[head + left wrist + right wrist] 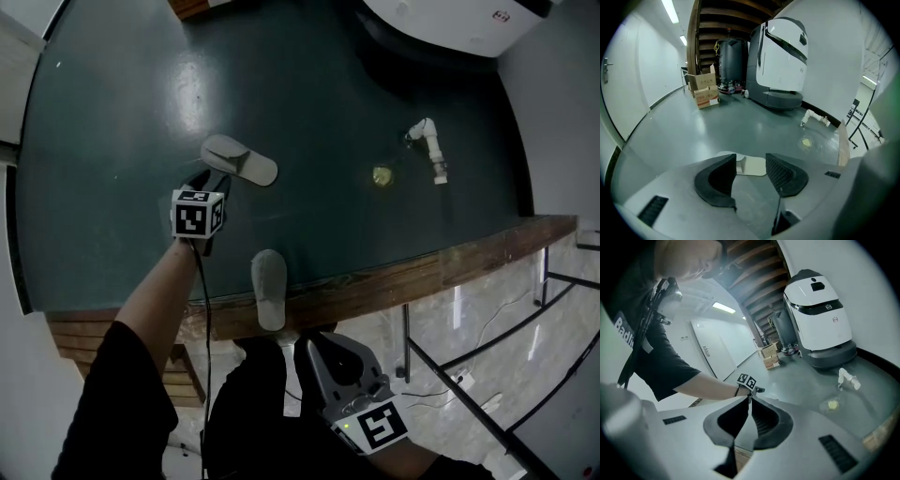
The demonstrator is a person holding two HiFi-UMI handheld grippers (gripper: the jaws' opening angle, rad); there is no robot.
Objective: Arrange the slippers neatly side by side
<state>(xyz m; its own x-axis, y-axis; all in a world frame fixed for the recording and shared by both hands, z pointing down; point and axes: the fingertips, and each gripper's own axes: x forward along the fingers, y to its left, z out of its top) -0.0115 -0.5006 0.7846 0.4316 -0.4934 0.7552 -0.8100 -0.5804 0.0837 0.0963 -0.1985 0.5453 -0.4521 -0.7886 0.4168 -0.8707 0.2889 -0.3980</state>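
Farther slipper (240, 158) and nearer slipper (269, 287) are seen apart, at different angles, on a dark floor (112, 141).
The left gripper (750, 161) is held spread and empty, the farther slipper just ahead of its tips, likely lined up for a grasp. The nearer slipper lies behind it, toward the right gripper (750, 401), which is clenched on nothing.

Gripper (751, 160), jaws apart, above slipper (754, 167)

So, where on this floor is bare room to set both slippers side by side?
The widest bare patch lies between the far slipper, the near slipper and the yellow spot. The floor left of the far slipper is bare too. Crowded: by the pipe and machine.
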